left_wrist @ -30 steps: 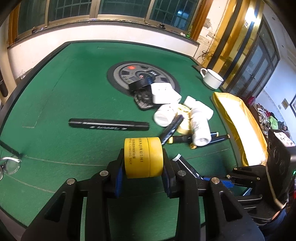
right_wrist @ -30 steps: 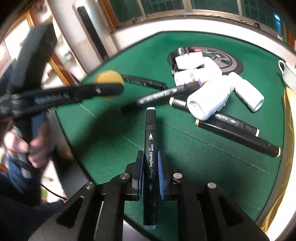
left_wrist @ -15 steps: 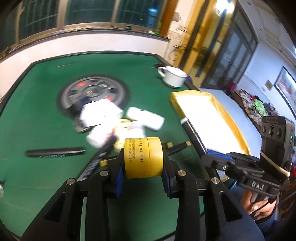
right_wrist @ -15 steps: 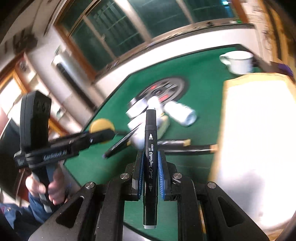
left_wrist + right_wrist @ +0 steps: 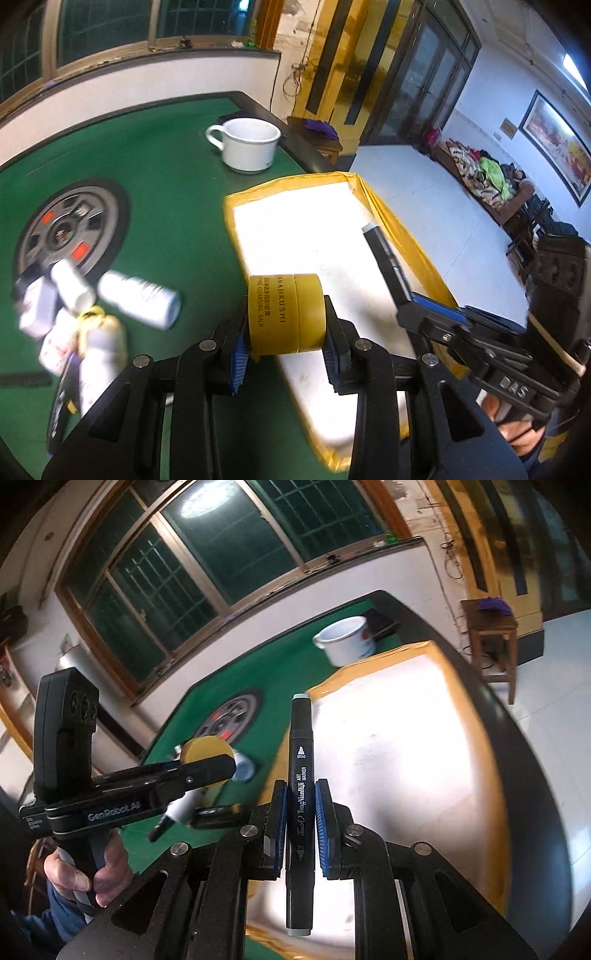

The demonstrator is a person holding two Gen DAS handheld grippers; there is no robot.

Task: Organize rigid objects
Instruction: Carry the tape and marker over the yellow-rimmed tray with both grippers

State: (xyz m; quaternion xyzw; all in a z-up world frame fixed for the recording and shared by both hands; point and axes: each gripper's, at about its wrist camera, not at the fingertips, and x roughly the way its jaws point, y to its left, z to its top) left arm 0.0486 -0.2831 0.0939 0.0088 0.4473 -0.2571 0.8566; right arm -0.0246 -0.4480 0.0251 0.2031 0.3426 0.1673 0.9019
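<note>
A: Left hand-held gripper [image 5: 286,334]: jaws part-way apart and clamped on the squat yellow cylindrical jar [image 5: 286,314], pads on its two flat ends. A second ago it hung over the green felt desk [image 5: 177,192] near the heap; now it hangs above the near end of the shallow yellow-rimmed tray with a white floor [image 5: 369,192].

B: And the right hand-held gripper [image 5: 300,829]?

A: Jaws pinched nearly together on the slim black art marker with pale end caps [image 5: 301,805], gripped at mid-barrel, tip pointing away from the camera. It too has swung from the desk to above the tray (both views smeared by motion).

B: What that means for the task?

A: Both items appear to be lifted and carried, neither yet set down; the tray floor shows bare. Release into the tray looks like the step at hand.

B: What remains?

A: The cluster of white plastic bottles [image 5: 138,300] lies on the felt left of the tray, with dark pens near it. The white enamel mug [image 5: 245,146] stands beyond the tray's far end.
</note>
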